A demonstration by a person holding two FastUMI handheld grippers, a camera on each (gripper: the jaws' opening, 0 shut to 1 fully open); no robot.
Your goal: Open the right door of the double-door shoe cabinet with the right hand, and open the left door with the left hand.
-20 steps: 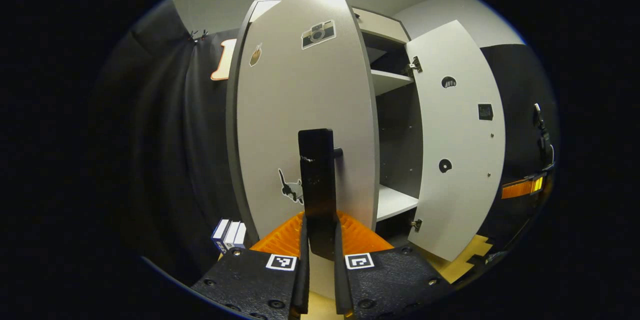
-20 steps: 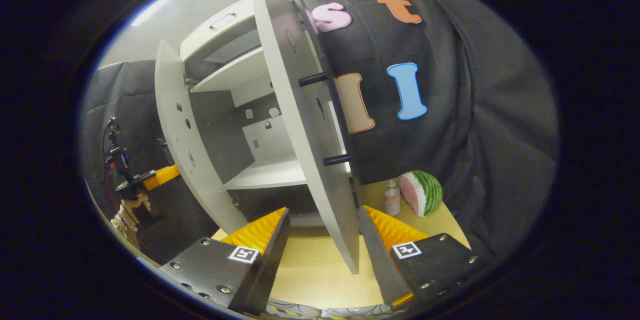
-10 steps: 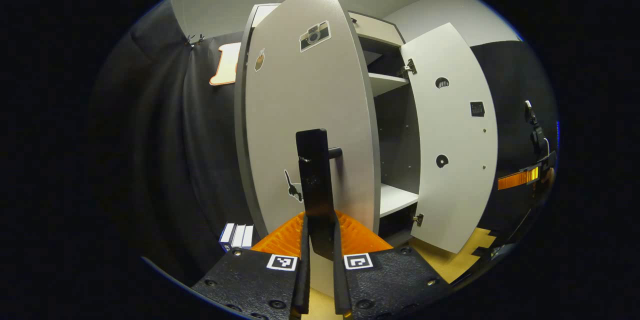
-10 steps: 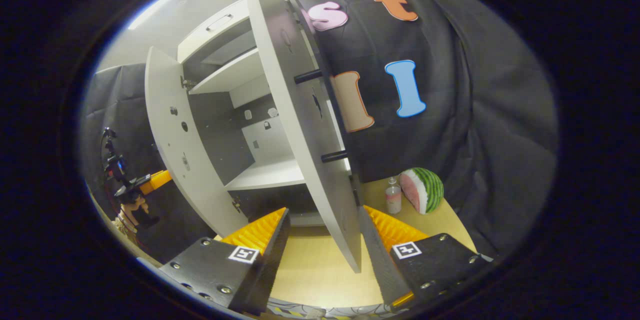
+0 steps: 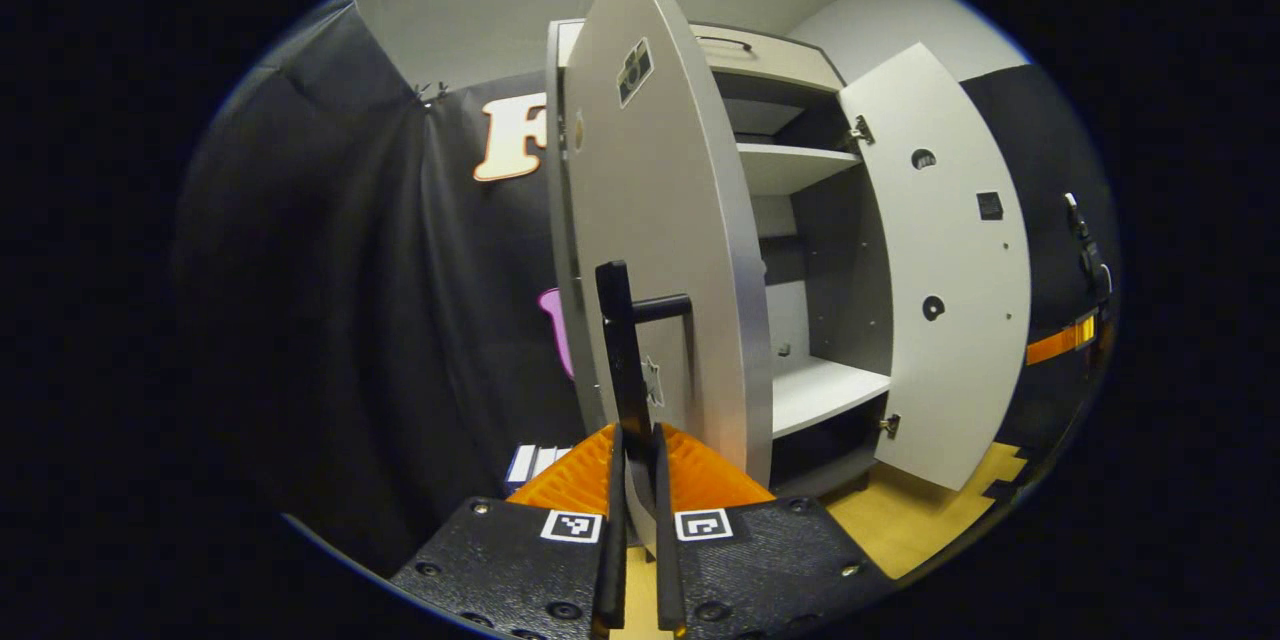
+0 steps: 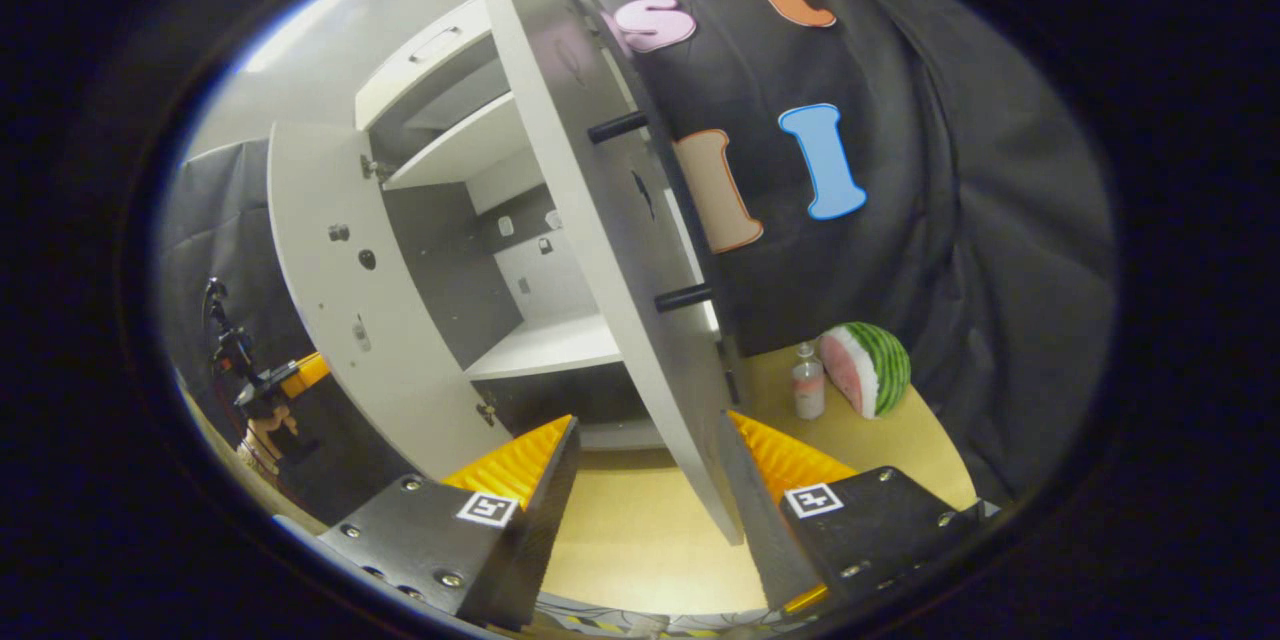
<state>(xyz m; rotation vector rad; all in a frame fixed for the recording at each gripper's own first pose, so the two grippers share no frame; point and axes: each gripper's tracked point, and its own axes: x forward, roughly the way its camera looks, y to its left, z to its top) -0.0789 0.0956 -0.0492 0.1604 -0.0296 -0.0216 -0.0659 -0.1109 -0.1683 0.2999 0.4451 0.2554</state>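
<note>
Recording booth, black cloth walls (image 5: 330, 300), shoe cabinet (image 5: 790, 220), wooden floor (image 6: 640, 530)

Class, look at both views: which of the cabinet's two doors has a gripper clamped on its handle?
The left door: the left gripper is closed on its black handle. The right door merely stands between open fingers.

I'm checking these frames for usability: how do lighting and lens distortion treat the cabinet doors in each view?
Left gripper view: the fisheye bows the left door and right door into curves; a bright ceiling glow sits at the top, the cabinet interior is shadowed. Right gripper view: the right door bends likewise, sharp, evenly lit; the watermelon reads clearly.
</note>
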